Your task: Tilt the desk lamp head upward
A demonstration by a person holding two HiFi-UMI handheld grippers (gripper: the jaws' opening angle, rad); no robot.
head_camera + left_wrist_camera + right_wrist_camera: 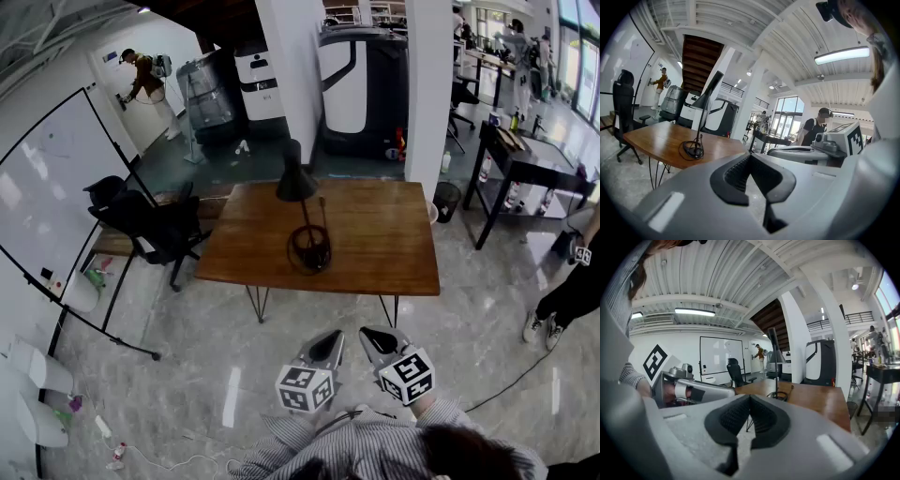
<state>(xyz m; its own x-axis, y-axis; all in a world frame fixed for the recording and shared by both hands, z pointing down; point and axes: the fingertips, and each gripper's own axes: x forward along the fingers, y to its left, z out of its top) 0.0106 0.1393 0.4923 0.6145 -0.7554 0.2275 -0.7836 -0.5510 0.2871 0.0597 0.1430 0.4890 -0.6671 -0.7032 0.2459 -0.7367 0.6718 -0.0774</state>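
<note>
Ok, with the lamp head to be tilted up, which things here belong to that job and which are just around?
Job: black cone-shaded desk lamp; brown wooden table it stands on; left claw and right claw, both shut, empty, short of the table.
Just around: black office chair; white whiteboard; black side desk; white-and-black machines.

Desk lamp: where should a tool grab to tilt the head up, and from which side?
Likely the black cone shade, low by its wide rim, coming in from the near edge of the wooden table. The stem is thin and upright, and the rim should give more leverage.
</note>
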